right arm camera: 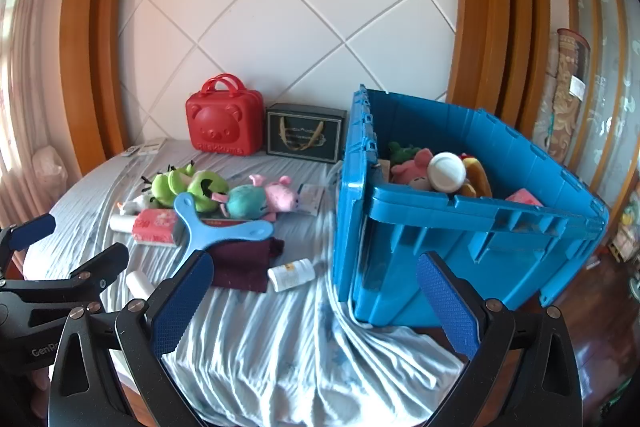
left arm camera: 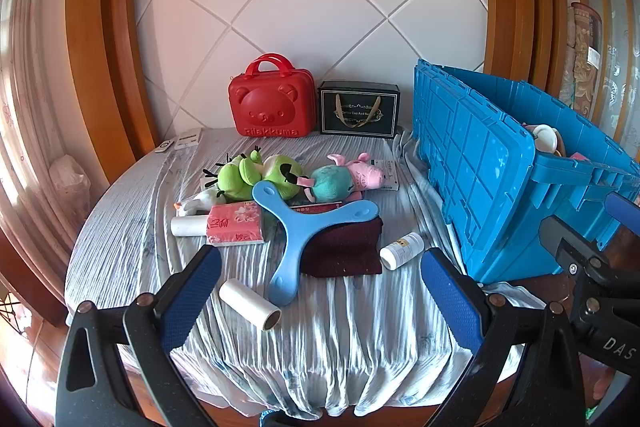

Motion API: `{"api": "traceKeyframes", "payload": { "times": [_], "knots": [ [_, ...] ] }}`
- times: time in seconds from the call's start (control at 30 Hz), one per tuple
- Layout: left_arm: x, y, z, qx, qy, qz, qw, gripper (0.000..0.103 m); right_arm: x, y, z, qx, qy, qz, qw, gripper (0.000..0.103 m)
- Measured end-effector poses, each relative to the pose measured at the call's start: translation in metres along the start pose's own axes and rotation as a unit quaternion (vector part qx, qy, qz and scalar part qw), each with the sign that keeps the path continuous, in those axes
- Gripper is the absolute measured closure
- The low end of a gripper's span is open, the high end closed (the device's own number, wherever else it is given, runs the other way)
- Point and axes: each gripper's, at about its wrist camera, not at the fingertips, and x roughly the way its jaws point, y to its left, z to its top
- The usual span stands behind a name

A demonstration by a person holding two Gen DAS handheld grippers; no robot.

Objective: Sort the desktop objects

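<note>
Loose items lie on a cloth-covered table (left arm camera: pixel 344 331): a green frog plush (left arm camera: pixel 256 173), a teal and pink pig plush (left arm camera: pixel 344 179), a pink tissue pack (left arm camera: pixel 236 225), a blue three-armed boomerang (left arm camera: pixel 298 235), a dark maroon cloth (left arm camera: pixel 344 251), a white bottle (left arm camera: pixel 401 250) and a white roll (left arm camera: pixel 250 303). My left gripper (left arm camera: pixel 320 291) hangs open above the table's near edge, nothing between its fingers. My right gripper (right arm camera: pixel 316 303) is open too, empty, in front of the blue crate (right arm camera: pixel 460 227), which holds plush toys and a white ball (right arm camera: pixel 446 171).
A red bear-faced case (left arm camera: pixel 271 103) and a black gift box (left arm camera: pixel 359 109) stand against the quilted white wall. Two remotes (left arm camera: pixel 180 141) lie at the back left. A second white roll (left arm camera: pixel 188 225) lies by the tissue pack. Wooden posts flank the wall.
</note>
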Motion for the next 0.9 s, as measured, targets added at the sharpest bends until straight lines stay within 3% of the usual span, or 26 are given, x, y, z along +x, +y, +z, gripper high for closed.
{"api": "traceKeyframes", "payload": {
  "times": [0.9],
  "knots": [
    [0.016,0.015,-0.006,0.001,0.022,-0.014,0.9996,0.002,0.015,0.013,-0.003,0.011,0.022,-0.017,1.000,0.000]
  ]
}}
